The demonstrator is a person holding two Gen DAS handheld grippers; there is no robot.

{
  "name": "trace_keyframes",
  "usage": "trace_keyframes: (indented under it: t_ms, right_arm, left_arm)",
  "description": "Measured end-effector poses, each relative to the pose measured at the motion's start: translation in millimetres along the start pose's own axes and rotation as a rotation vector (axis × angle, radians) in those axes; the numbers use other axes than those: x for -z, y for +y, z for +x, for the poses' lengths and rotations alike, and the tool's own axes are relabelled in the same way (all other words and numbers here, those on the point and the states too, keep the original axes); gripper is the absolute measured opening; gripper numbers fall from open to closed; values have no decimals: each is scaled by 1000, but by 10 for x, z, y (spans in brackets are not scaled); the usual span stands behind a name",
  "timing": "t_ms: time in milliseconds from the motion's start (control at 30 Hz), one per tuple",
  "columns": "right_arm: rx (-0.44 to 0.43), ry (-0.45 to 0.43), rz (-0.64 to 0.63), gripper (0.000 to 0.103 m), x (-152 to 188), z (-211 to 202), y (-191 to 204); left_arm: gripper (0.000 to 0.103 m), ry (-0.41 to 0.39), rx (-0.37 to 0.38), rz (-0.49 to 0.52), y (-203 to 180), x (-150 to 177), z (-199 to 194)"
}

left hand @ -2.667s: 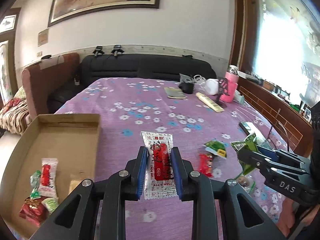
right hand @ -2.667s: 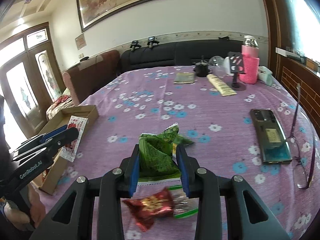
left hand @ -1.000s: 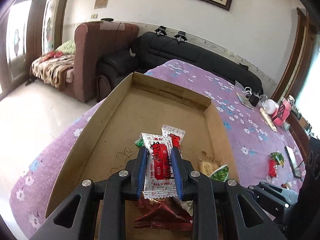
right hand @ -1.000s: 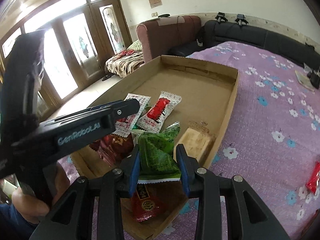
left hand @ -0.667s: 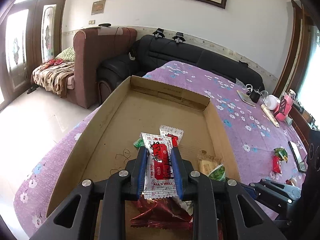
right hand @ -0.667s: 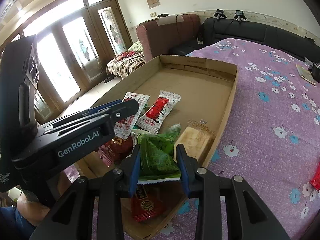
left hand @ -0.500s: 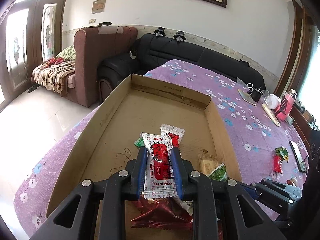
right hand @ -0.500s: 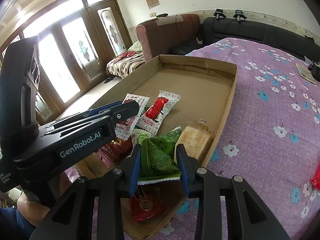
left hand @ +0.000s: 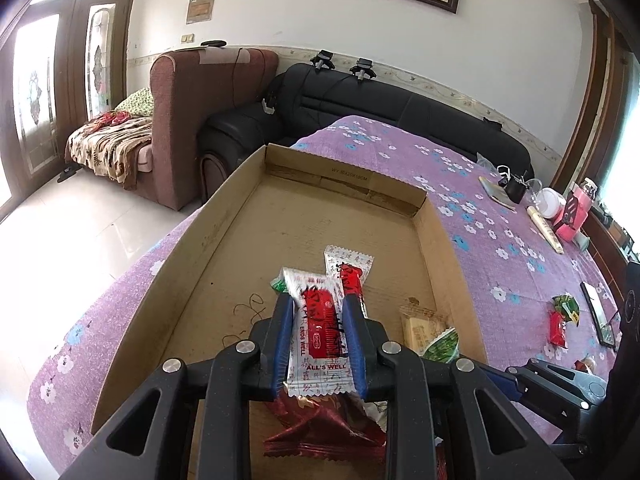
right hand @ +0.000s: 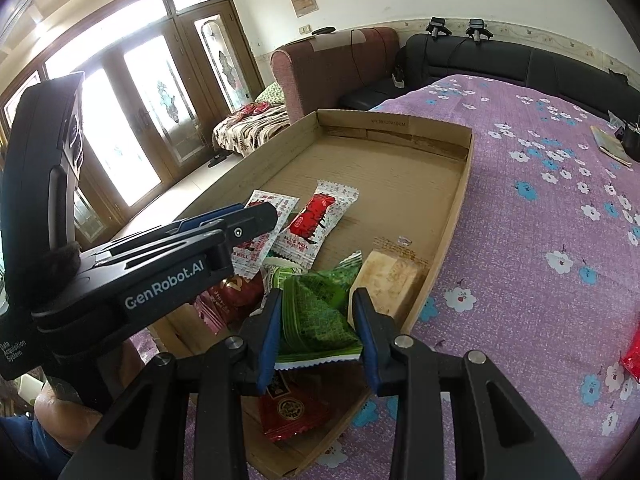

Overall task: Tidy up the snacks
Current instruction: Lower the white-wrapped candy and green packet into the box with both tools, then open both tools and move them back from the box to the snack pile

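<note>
Left wrist view: the left claw [left hand: 320,336] is closed on a white sachet with a red label [left hand: 319,332], the blue pads pressing its long edges, and holds it above the near end of the cardboard tray [left hand: 224,232]. Right wrist view: the right claw [right hand: 318,328] grips a crinkled green packet [right hand: 316,312] by its sides, likewise above the tray's near end.

Compared with the frames from about three seconds back, both claws have travelled from the open purple cloth to the tray, carrying the same two snacks; over the last second neither view has shifted noticeably, and both grips look unchanged.

The tray is shallow, rectangular, of plain brown corrugated board with scuffed walls. It rests on the surface [right hand: 560,208], which is covered by a purple cloth printed with white and blue flowers. Inside lie a second white-and-red sachet [right hand: 316,220], a pale tan block in clear wrap [right hand: 390,280] against the right wall, and glossy dark red wrappers [right hand: 294,408] at the near edge. A small green wrapper appears to lie partly under the sachets, though the claw hides most of it. Two more snacks, a red one [left hand: 558,330] and a green one [left hand: 565,305], remain out on the cloth to the right.
</note>
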State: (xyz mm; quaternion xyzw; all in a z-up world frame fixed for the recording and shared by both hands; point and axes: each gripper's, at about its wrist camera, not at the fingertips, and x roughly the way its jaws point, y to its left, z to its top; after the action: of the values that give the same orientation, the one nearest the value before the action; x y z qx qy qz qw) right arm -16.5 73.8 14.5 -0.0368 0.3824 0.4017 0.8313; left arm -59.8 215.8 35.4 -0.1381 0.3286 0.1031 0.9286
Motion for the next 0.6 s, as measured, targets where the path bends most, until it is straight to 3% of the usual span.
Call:
trace_keyframes:
  t_ms: [100, 167, 233, 367, 600]
  right_arm:
    - [-2, -1, -2, 36, 3, -5, -1]
    - [-3, -4, -7, 39, 9, -15, 7]
    - [0, -15, -12, 45, 18, -42, 23]
    - [18, -38, -12, 52, 28, -90, 27]
    - [73, -85, -47, 52, 1, -208, 47]
  left_arm:
    - [29, -4, -1, -2, 8, 3, -16]
    - [42, -7, -4, -3, 11, 3, -23]
    - [49, -21, -7, -4, 17, 5, -48]
    - [50, -35, -24, 8, -3, 16, -72]
    - [58, -101, -30, 15, -2, 36, -193]
